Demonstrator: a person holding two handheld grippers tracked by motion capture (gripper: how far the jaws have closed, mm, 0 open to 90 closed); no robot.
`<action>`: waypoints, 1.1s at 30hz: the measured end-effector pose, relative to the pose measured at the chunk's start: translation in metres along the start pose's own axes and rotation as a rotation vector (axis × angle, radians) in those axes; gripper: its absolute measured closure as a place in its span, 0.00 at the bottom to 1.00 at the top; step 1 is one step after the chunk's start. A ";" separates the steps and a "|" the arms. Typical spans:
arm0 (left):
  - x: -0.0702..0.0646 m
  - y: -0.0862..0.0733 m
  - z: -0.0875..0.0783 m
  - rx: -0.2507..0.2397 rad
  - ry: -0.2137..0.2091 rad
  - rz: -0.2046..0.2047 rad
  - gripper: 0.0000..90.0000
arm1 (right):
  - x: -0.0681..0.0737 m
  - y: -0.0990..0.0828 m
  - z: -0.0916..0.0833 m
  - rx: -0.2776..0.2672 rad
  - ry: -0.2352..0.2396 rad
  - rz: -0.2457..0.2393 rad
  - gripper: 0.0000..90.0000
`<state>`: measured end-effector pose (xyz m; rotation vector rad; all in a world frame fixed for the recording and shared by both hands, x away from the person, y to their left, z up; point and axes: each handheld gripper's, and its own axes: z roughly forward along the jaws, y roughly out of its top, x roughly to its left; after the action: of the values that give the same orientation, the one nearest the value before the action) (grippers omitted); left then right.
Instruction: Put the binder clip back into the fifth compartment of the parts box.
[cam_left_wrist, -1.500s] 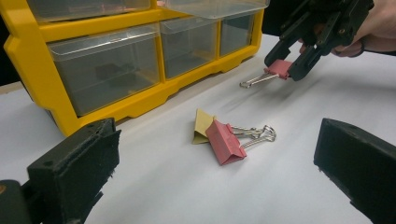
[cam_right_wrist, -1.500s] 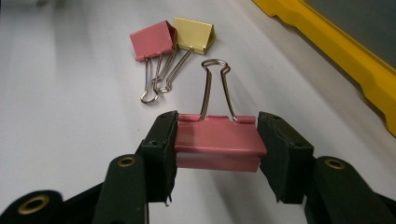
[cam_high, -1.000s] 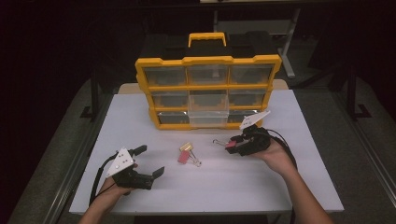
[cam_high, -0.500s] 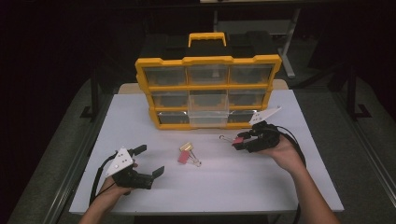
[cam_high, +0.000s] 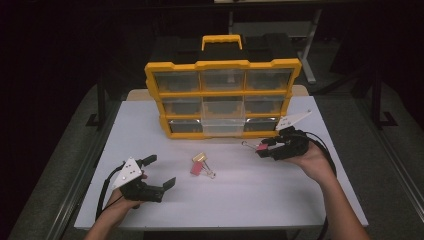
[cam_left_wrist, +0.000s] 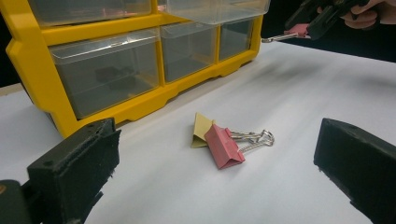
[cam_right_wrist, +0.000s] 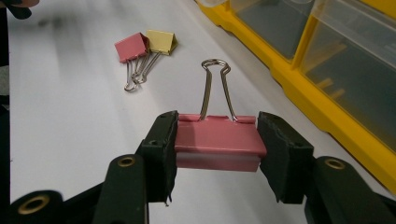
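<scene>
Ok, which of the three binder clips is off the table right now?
The pink binder clip clamped in the right tongs, wire handles pointing at the organizer. The other pink clip and yellow clip lie together on the table.

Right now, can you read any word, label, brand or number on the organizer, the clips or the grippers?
None: there is no readable text.
Yellow drawer organizer: no label or brand on frame or clear drawers.
Pink binder clip in the right gripper: plain.
Pink and yellow binder clips on the table: plain.
Left gripper: unmarked.
</scene>
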<state>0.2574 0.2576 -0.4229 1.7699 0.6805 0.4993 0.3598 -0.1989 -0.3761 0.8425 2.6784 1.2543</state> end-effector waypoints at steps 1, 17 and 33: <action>0.000 0.000 0.000 0.001 -0.001 0.000 0.00 | 0.000 0.000 -0.001 -0.002 -0.001 -0.002 0.54; -0.006 0.001 0.002 -0.018 -0.019 0.007 0.00 | -0.001 0.002 -0.015 -0.022 -0.014 0.002 0.54; -0.007 0.002 0.003 -0.016 -0.027 0.022 0.00 | 0.000 0.015 -0.037 -0.067 -0.045 -0.027 0.54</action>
<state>0.2541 0.2501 -0.4218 1.7679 0.6376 0.4936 0.3561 -0.2164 -0.3404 0.8131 2.5884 1.2953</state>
